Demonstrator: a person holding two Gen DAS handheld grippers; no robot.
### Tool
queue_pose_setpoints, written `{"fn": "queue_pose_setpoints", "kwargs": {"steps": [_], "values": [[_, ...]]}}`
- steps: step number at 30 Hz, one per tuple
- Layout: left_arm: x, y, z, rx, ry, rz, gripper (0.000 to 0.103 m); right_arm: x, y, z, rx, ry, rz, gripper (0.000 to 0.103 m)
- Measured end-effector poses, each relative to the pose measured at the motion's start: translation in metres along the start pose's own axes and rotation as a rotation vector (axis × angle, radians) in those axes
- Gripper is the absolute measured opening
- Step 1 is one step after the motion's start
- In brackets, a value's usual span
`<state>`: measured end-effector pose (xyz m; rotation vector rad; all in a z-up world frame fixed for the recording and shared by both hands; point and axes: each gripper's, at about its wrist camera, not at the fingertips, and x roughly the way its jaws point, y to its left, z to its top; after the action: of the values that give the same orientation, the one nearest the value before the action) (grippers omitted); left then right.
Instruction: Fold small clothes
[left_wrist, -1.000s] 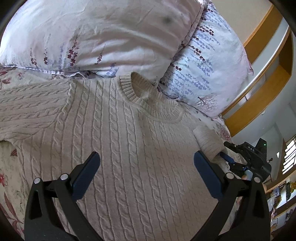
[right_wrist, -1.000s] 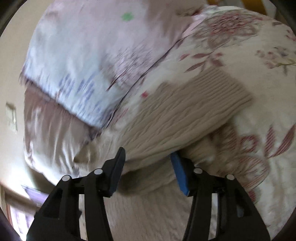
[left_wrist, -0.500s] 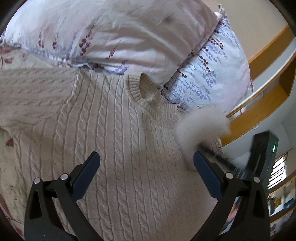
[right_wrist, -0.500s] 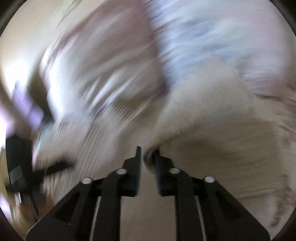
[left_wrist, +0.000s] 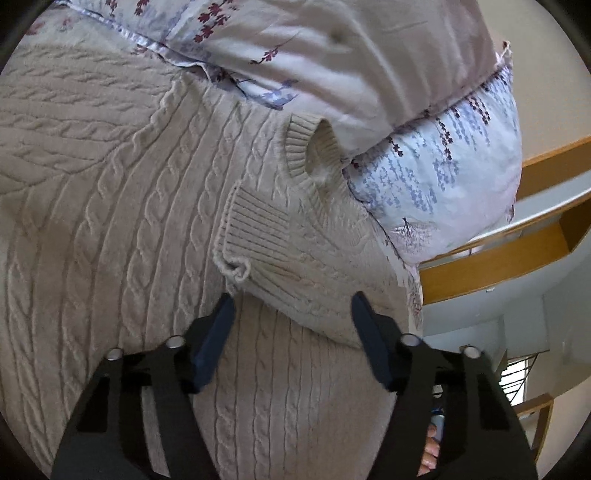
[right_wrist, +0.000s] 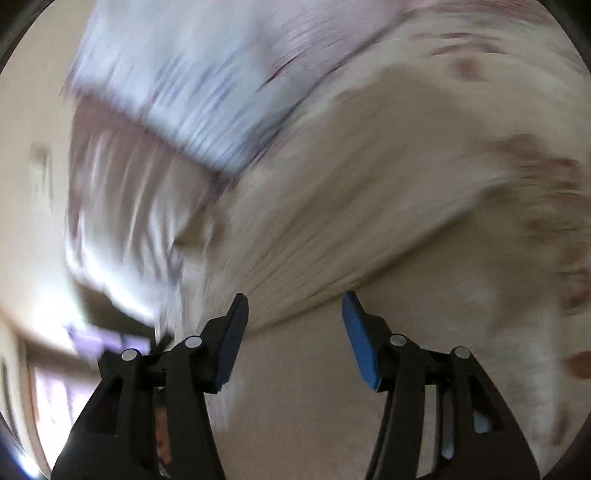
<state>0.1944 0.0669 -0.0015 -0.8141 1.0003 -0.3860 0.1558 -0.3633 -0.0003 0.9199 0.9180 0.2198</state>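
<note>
One cream cable-knit sweater (left_wrist: 122, 229) lies flat on the bed, its collar (left_wrist: 310, 155) against the two floral pillows (left_wrist: 424, 110). One sleeve (left_wrist: 295, 258) is folded across the chest, cuff just below the collar. The left gripper (left_wrist: 291, 332) hovers over the sleeve, jaws open and empty. The right gripper (right_wrist: 293, 332) is likewise open, holding nothing; its view is blurred, with sweater fabric beyond the jaws.

both gripper frames black, silver screws, blue pads: left gripper (left_wrist: 291, 325), right gripper (right_wrist: 291, 325).
</note>
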Motion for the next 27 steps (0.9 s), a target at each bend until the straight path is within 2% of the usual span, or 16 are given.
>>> {"fn": "queue_pose_setpoints", "kwargs": {"steps": [1,3,4,6,8,10,12,14,16,22,26,27], "values": [[0.001,0.0,0.002,-0.005,0.002,0.0,0.052,-0.007,-0.012,0.003,0.042,-0.035,-0.015,0.055],[0.006,0.002,0.005,-0.011,0.008,0.005,0.037,-0.014,-0.025,0.006,0.101,-0.074,0.006,0.054],[0.008,0.003,0.006,-0.012,0.009,0.007,0.033,-0.017,-0.029,0.011,0.119,-0.092,0.015,0.049],[0.013,0.003,0.011,-0.005,0.013,0.011,0.016,-0.02,-0.032,0.017,0.13,-0.145,-0.002,0.044],[0.018,-0.001,0.017,0.026,0.014,0.029,0.009,-0.016,-0.031,0.021,0.13,-0.183,-0.021,0.037],[0.018,-0.009,0.023,0.074,-0.001,0.044,0.008,-0.017,-0.033,0.026,0.127,-0.201,-0.032,0.017],[0.009,-0.018,0.028,0.123,-0.03,0.043,0.007,-0.019,-0.03,0.029,0.101,-0.228,-0.05,0.01],[-0.004,-0.023,0.03,0.174,-0.066,0.048,0.007,-0.029,-0.024,0.022,0.056,-0.26,-0.045,0.009],[-0.009,-0.022,0.03,0.21,-0.091,0.098,0.007,-0.033,-0.011,0.008,-0.029,-0.279,-0.065,0.009],[0.001,0.007,0.025,0.174,-0.034,0.181,0.009,-0.012,-0.007,-0.011,-0.07,-0.219,-0.187,0.009],[-0.001,0.012,0.021,0.174,-0.033,0.195,0.016,-0.011,0.0,-0.014,-0.102,-0.236,-0.256,0.011],[-0.003,0.011,0.02,0.171,-0.034,0.192,0.023,-0.013,0.001,-0.012,-0.111,-0.256,-0.274,0.014]]}}
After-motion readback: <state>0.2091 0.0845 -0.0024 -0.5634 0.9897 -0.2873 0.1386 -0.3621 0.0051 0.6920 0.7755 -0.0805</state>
